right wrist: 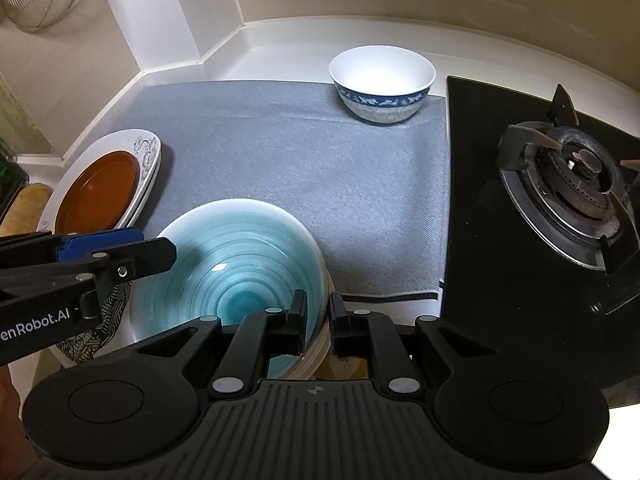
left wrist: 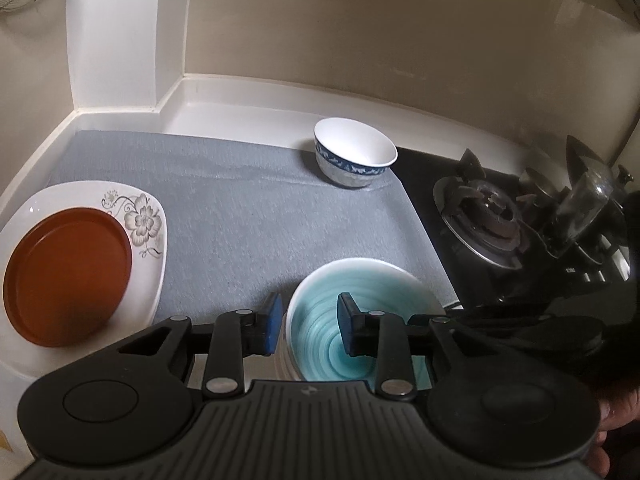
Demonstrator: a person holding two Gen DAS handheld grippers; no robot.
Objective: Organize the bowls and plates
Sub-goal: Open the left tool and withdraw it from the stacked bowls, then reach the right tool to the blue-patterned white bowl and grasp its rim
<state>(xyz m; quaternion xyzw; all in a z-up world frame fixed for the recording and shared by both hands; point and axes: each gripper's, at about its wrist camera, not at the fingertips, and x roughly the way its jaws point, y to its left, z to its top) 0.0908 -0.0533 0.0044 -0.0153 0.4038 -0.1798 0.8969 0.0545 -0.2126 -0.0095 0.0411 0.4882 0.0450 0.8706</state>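
Teal bowl (right wrist: 236,268) sits bottom center of the right wrist view, upright, mouth up, on the near edge of the grey mat (right wrist: 288,160). Right gripper (right wrist: 318,320) is nearly closed with the bowl's right rim between its fingers, one inside, one outside; contact looks firm but the far pad is partly hidden. Left gripper (left wrist: 310,322) straddles the bowl's left rim (left wrist: 360,292), fingers moderately apart, blue pad outside, other finger inside, apparently not touching. Brown plate (left wrist: 66,276) lies flat on the floral plate (left wrist: 148,220) at frame left. Blue-banded bowl (right wrist: 382,82) stands upright at upper center, beside the stove (right wrist: 568,196).
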